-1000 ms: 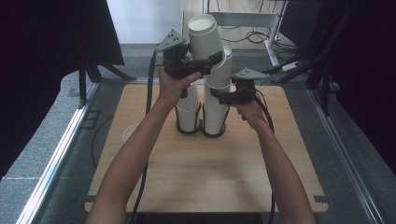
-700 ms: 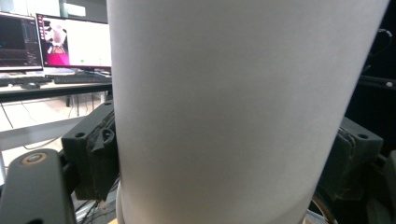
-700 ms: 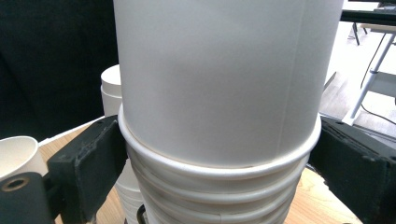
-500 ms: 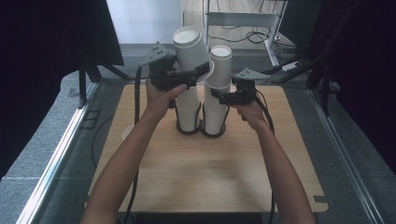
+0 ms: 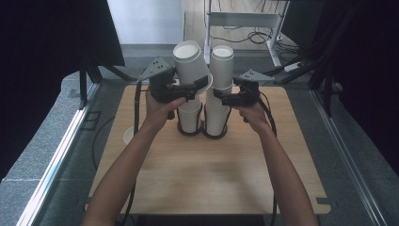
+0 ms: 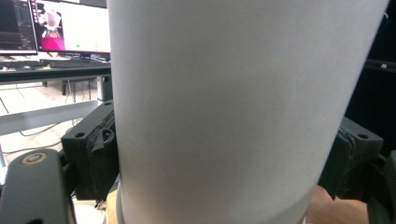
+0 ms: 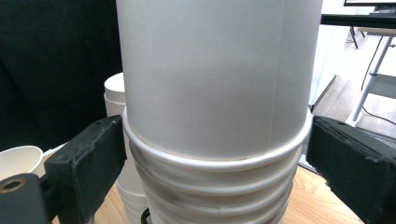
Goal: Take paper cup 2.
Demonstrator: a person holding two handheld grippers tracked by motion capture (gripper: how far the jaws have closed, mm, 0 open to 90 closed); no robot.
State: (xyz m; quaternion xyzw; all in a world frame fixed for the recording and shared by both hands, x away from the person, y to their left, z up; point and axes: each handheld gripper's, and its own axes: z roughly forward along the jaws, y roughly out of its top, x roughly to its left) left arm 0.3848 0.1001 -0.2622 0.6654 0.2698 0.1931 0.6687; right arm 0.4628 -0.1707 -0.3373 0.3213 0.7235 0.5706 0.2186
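My left gripper (image 5: 199, 87) is shut on a white paper cup (image 5: 189, 61) held bottom-up and tilted, above the left cup stack (image 5: 189, 115). In the left gripper view the cup (image 6: 233, 93) stands between the two black jaws, which press on its sides. My right gripper (image 5: 221, 99) is shut on the taller right cup stack (image 5: 221, 63). In the right gripper view its jaws sit against the rolled rims of that stack (image 7: 215, 70). Both stacks stand in black ring holders (image 5: 190, 131) on the wooden table (image 5: 211, 174).
A single loose cup (image 5: 128, 135) lies at the table's left edge, also seen at the lower left in the right gripper view as a loose cup (image 7: 18, 161). Metal rails run along both sides of the table. Cables and a desk frame lie beyond the far edge.
My left gripper has come down and a little to the left with the cup, which now tilts more. The right gripper has stayed on its stack.
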